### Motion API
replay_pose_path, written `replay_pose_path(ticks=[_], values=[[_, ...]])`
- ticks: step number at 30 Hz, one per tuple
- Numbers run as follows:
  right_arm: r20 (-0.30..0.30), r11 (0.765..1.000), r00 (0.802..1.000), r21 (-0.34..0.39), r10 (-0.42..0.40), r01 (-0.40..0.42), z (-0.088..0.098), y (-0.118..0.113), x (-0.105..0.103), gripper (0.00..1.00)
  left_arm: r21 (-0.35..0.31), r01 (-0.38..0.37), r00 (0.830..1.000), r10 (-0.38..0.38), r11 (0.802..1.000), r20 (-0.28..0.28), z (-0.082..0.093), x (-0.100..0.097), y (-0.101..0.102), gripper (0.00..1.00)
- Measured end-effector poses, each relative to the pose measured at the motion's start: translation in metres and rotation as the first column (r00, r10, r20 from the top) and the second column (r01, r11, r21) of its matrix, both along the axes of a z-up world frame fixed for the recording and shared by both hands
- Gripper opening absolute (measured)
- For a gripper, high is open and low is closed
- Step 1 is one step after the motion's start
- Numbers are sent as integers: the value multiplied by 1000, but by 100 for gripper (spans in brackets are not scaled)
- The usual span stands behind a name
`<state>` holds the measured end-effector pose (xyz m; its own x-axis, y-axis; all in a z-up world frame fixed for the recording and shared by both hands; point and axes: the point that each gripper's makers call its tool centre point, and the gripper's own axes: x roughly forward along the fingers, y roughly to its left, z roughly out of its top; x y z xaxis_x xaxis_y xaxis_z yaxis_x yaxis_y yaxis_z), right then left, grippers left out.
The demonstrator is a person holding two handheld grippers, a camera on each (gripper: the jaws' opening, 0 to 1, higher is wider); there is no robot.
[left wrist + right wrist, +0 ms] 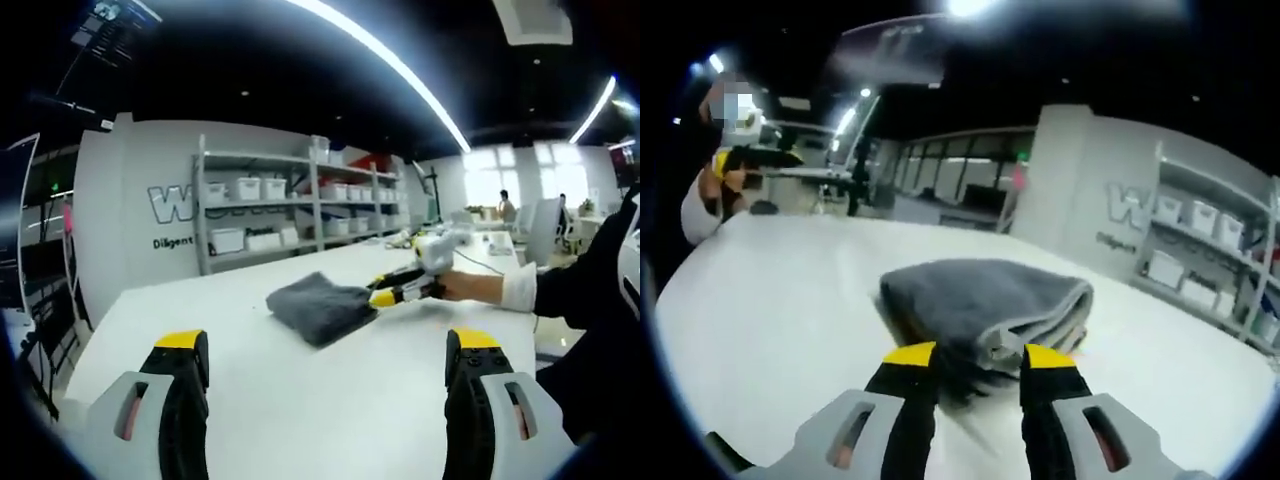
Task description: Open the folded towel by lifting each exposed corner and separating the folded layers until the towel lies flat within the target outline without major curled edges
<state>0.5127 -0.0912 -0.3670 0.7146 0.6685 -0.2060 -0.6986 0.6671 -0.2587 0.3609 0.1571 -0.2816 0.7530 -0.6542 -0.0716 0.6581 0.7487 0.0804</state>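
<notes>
A grey folded towel [320,305] lies on the white table [300,400], a little past the middle. My left gripper [325,350] hangs above the near table edge, well short of the towel, with its jaws wide apart and nothing between them. My right gripper [381,290] comes in from the right, held by a white-gloved hand [515,290], its yellow tips at the towel's right edge. In the right gripper view the towel [980,295] fills the middle with its stacked layers facing me. The right gripper [980,357] has its tips a small gap apart, either side of the towel's near edge.
A shelf rack [300,205] with white bins stands behind the table against a grey wall. More desks with people are at the far right [505,205]. The other gripper [745,158] and the hand holding it show at the far left. Bare table surrounds the towel.
</notes>
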Motion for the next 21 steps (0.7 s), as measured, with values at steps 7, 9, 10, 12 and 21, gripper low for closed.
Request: replay_pose_path(ticks=[7,9,10,12,21], values=[[10,1000,1000,-1,-5,5,0,0,2,14,14,9,1000,-9,1000,-11,-6,2,-7,97],[12,1000,1000,4,-8,8,1,0,2,10,17,12,1000,-12,1000,-12,-8,3,-9,97],[14,1000,1000,6,-11,10,1,0,2,9,18,13,1000,-13,1000,-13,-8,3,-10,97],[14,1000,1000,10,-15,15,2,1,1,5,14,22,1000,-22,1000,-16,-10,6,-13,97],[35,998,999,50,-31,29,16,6,-3,0,10,5,1000,-5,1000,-9,-14,20,-8,94]])
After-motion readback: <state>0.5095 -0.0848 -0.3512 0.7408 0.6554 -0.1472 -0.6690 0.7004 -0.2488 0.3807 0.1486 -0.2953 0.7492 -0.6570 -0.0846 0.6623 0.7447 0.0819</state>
